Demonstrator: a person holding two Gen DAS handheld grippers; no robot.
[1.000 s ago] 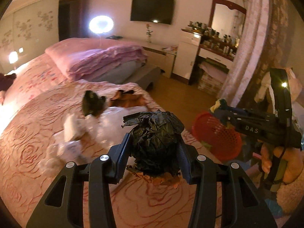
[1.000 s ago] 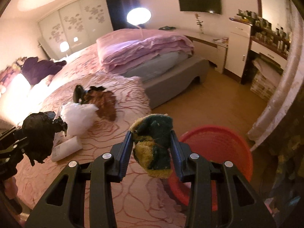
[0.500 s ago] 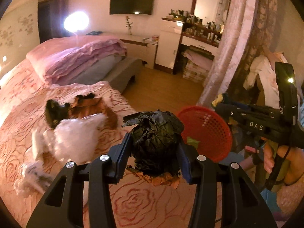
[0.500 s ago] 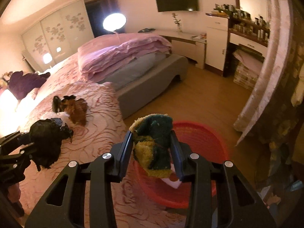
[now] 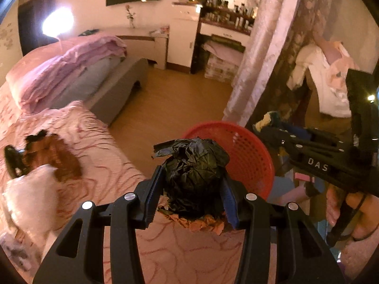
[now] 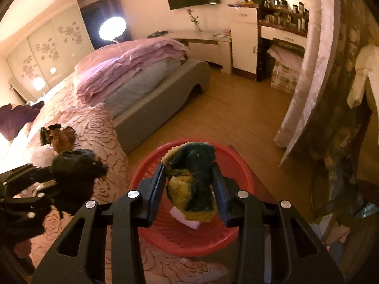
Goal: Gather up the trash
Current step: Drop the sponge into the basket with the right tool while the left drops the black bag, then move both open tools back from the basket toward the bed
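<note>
- A green-and-yellow sponge is clamped in the right gripper over the red basket.
- A crumpled black bag is pinched by the left gripper, near the basket; released early, it could land on the bed.

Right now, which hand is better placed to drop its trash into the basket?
Right. Its gripper holds the sponge directly above the red basket; the left gripper and its black bag hang over the bed edge.

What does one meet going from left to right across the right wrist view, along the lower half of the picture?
Left tongs gripping the black crumpled bag → right tongs holding the green and yellow sponge over the red basket → curtain.
</note>
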